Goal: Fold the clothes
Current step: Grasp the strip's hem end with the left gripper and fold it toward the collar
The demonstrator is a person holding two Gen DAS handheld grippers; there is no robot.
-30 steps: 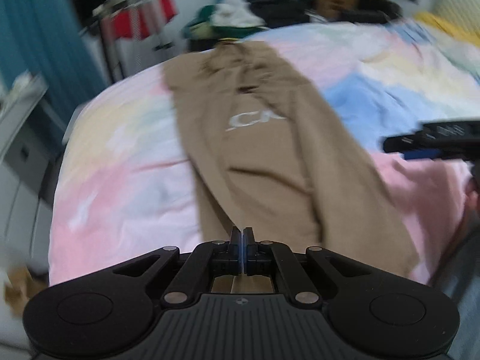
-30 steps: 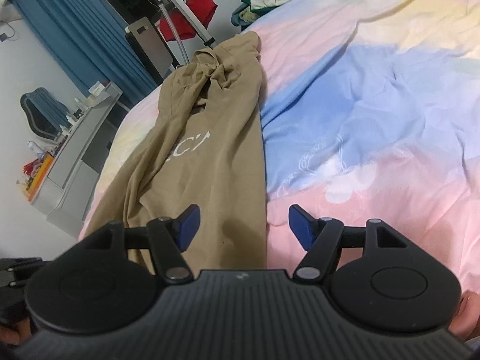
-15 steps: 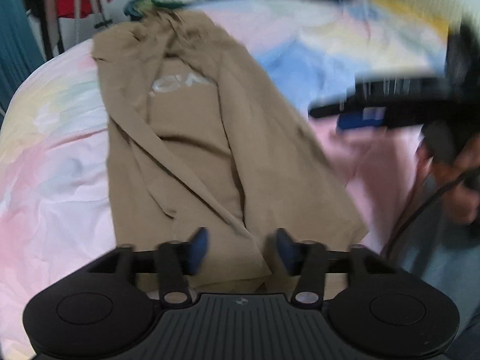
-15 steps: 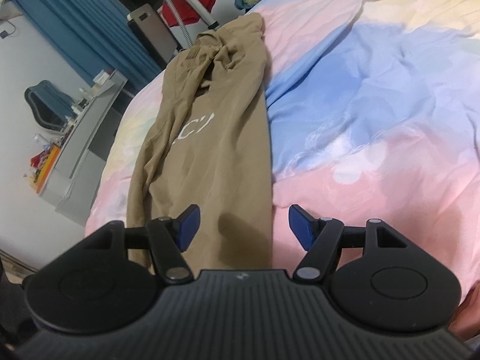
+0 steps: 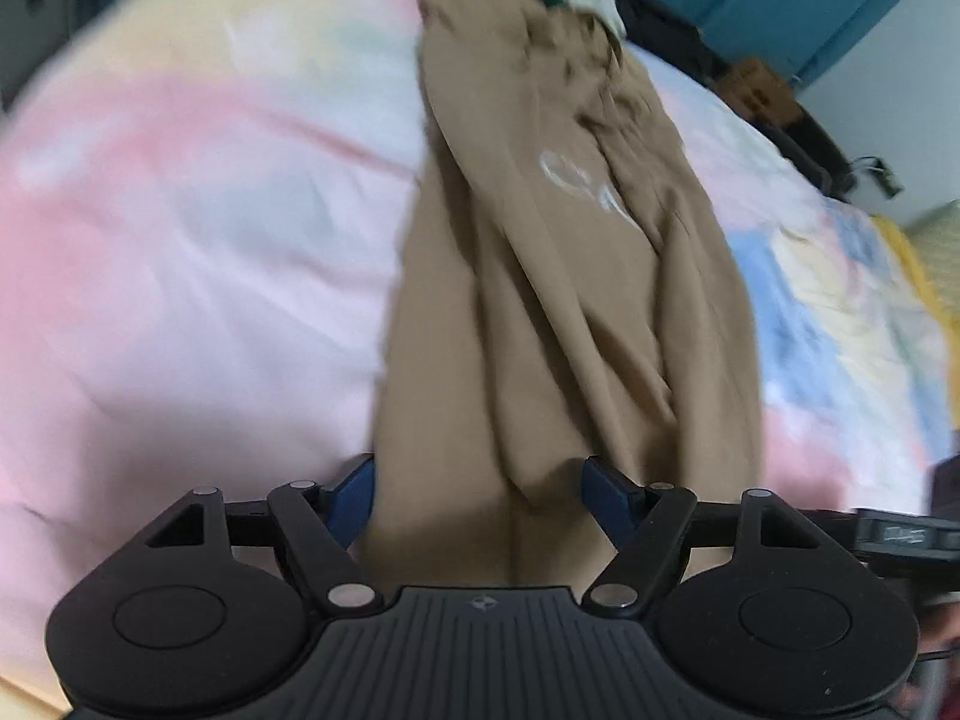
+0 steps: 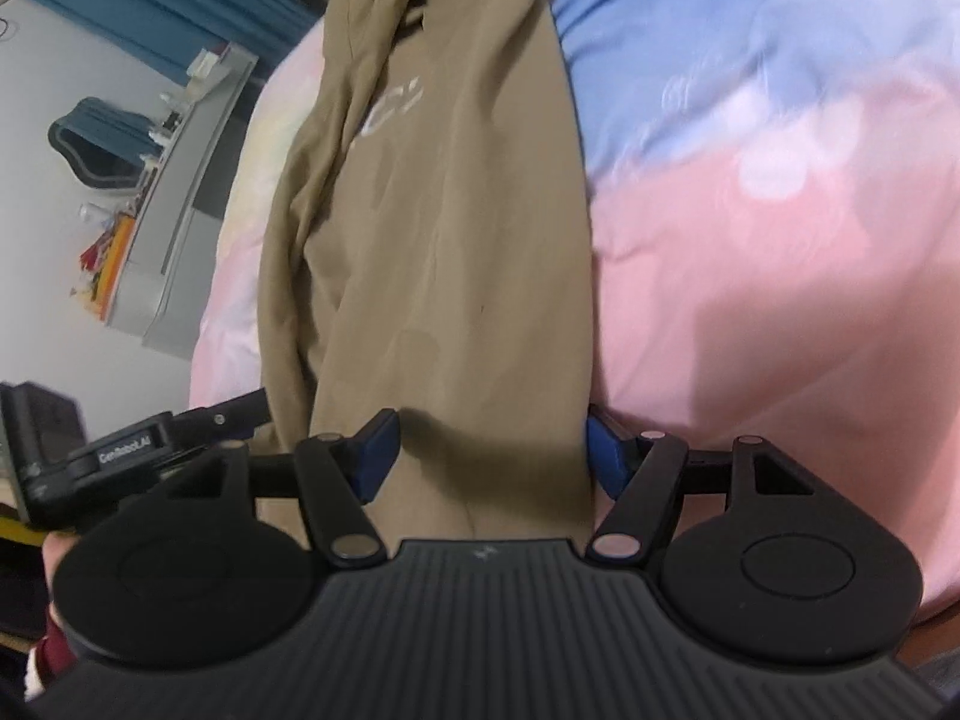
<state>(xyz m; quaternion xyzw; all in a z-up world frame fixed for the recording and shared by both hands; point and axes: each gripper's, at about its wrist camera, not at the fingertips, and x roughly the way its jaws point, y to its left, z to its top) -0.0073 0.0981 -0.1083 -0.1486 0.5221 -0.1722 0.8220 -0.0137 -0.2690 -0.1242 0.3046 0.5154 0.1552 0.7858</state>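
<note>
Left gripper [image 5: 477, 489] jaws, just opened from closed, now straddle the tan garment's [image 5: 558, 312] hem; right gripper [image 6: 489, 450] jaws also open, ungripped, ready for the lengthwise fold.

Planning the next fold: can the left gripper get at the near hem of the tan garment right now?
Probably yes: the left gripper has just been opening, the tan garment hem lies between its fingers, nothing covering it.

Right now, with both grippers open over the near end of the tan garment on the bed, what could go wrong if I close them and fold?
1. The tan garment with white lettering has a loose flap lying over its body; the left gripper, its jaws just opened, may pinch only that layer.
2. The right gripper straddles the garment's right edge and could also catch the pastel bedsheet.
3. The far end is bunched, so folding may lock in wrinkles.
</note>
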